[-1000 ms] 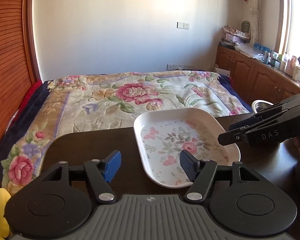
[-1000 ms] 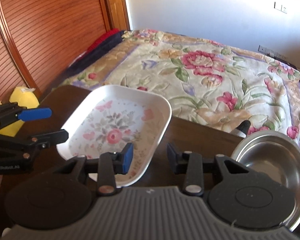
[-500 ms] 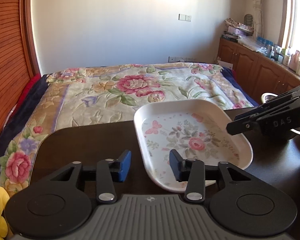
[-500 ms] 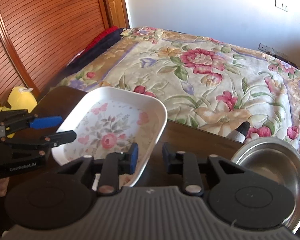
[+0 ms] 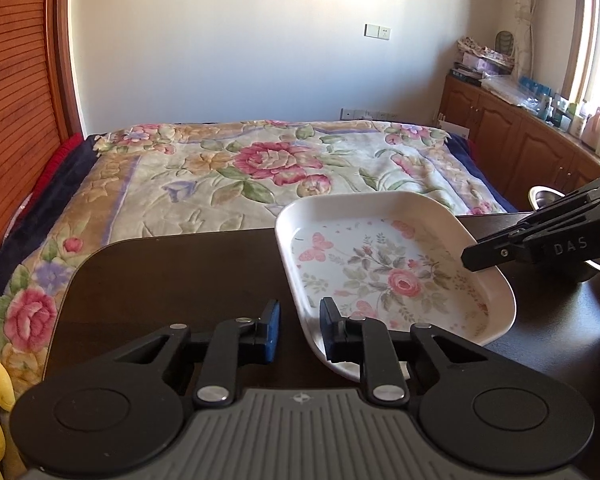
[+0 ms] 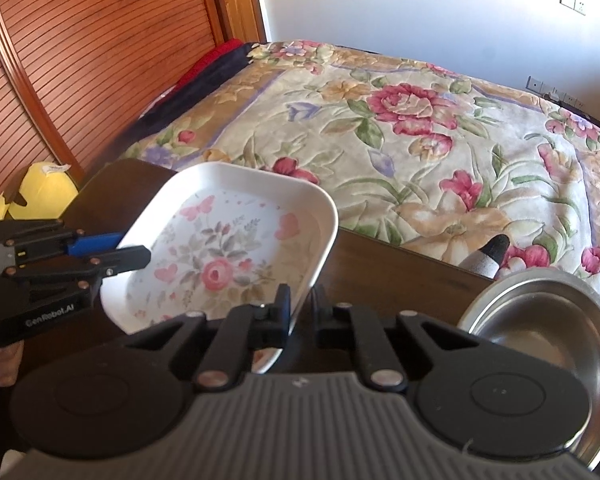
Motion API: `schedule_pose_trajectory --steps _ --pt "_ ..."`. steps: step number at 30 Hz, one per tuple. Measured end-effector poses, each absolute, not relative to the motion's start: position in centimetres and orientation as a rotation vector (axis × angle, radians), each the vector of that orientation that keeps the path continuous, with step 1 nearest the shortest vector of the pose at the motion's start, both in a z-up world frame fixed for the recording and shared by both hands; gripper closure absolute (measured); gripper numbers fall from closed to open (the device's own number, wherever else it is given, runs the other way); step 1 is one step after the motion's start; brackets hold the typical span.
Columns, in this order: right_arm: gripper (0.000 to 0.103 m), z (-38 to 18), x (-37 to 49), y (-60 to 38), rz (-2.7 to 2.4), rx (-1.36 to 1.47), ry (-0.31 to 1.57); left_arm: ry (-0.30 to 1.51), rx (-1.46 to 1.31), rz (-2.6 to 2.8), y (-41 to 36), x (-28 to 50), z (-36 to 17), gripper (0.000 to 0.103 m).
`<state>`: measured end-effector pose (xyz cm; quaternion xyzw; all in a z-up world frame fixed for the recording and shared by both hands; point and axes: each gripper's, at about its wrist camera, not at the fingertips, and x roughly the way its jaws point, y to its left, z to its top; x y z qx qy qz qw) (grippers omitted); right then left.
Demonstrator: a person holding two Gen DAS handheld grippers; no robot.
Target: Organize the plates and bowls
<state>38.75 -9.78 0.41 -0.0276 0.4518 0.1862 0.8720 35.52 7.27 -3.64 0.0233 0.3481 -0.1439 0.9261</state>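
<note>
A white rectangular plate (image 5: 380, 272) with a pink rose and butterfly print sits over the dark wooden table (image 5: 160, 280). My left gripper (image 5: 300, 330) is shut on the plate's near left rim, blue pad outside, black finger inside. The right wrist view shows the same plate (image 6: 220, 256), with my right gripper (image 6: 302, 306) shut on its right rim. The left gripper (image 6: 132, 248) grips the opposite edge there. In the left wrist view, the right gripper (image 5: 472, 258) reaches in over the plate's right side. A steel bowl (image 6: 540, 320) stands on the table to the right.
A bed with a floral blanket (image 5: 260, 168) lies just beyond the table's far edge (image 6: 380, 264). A yellow plush toy (image 6: 40, 188) sits left of the table by the slatted wooden wall. Wooden cabinets (image 5: 520, 152) line the right wall. A black-tipped grey handle (image 6: 488, 256) pokes up behind the bowl.
Both grippers' jaws have narrowed steadily from wide open and now pinch the plate's opposite rims. The plate has stayed in about the same place.
</note>
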Motion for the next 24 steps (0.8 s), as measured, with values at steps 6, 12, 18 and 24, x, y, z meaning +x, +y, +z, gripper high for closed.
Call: schedule_pose_trajectory --steps 6,12,18,24 --pt "0.091 0.3 38.9 -9.5 0.389 -0.065 0.960 0.726 0.034 -0.302 7.4 35.6 -3.6 0.081" --pt "0.091 0.8 37.8 -10.0 0.417 -0.024 0.942 0.739 0.033 -0.310 7.3 34.5 -3.2 0.088" --pt "0.091 1.5 36.3 -10.4 0.443 0.017 0.927 0.721 0.022 -0.314 7.7 32.6 -2.0 0.088" --pt "0.091 2.6 34.1 -10.6 0.457 0.023 0.895 0.690 0.038 -0.310 7.5 30.4 -0.5 0.088"
